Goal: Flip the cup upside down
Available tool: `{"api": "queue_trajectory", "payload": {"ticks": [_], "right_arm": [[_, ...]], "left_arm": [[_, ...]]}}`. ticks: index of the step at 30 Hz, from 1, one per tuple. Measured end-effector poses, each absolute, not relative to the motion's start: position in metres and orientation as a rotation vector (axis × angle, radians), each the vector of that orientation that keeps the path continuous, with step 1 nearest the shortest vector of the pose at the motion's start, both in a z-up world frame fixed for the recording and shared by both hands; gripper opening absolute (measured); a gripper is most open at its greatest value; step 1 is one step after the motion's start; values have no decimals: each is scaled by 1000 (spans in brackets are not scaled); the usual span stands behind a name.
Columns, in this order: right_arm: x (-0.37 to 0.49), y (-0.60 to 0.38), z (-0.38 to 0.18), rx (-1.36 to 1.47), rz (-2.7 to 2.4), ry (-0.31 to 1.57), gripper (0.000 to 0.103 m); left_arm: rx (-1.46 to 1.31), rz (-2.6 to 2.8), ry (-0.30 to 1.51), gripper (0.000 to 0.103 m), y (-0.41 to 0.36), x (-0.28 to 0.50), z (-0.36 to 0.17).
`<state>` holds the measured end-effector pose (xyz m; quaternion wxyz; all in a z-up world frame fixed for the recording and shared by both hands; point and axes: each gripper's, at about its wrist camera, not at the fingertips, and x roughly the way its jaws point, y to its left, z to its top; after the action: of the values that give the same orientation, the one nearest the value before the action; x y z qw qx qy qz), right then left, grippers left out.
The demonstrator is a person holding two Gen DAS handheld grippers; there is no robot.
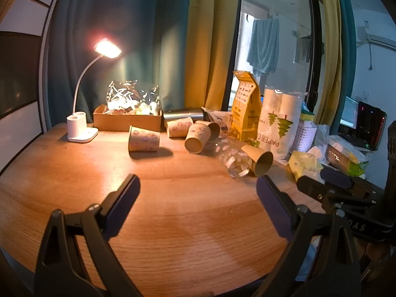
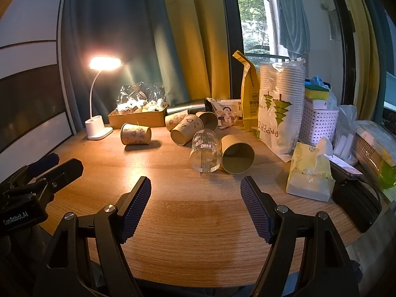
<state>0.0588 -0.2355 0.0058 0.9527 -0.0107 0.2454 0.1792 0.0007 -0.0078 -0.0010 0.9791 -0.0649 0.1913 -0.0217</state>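
Observation:
Several printed paper cups lie on their sides on the wooden table [image 1: 185, 210]. One cup [image 1: 143, 139] lies alone at the left; it also shows in the right wrist view [image 2: 135, 134]. Another paper cup [image 2: 237, 155] lies with its mouth toward me beside a clear glass cup [image 2: 206, 150], also on its side. More cups [image 2: 186, 130] lie behind them. My left gripper [image 1: 198, 185] is open and empty above the table's front. My right gripper [image 2: 195, 185] is open and empty, short of the glass cup. The right gripper shows in the left wrist view [image 1: 324, 180].
A lit white desk lamp [image 2: 99, 126] stands at the back left beside a cardboard box of wrapped items [image 2: 139, 113]. A yellow bag [image 2: 248, 94], a bag of paper cups [image 2: 282, 109], a white basket [image 2: 318, 123] and a tissue pack [image 2: 310, 173] crowd the right side.

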Motion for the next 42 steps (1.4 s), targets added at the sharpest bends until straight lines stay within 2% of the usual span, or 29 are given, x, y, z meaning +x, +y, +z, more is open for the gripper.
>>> {"api": "queue_trajectory", "payload": {"ticks": [33, 42], "right_arm": [[57, -237, 6, -17, 367, 500, 78], [79, -234, 5, 3, 407, 554, 78]], "left_arm": [[-157, -32, 384, 96, 1, 2, -2], [-116, -52, 440, 96, 1, 25, -1]]}}
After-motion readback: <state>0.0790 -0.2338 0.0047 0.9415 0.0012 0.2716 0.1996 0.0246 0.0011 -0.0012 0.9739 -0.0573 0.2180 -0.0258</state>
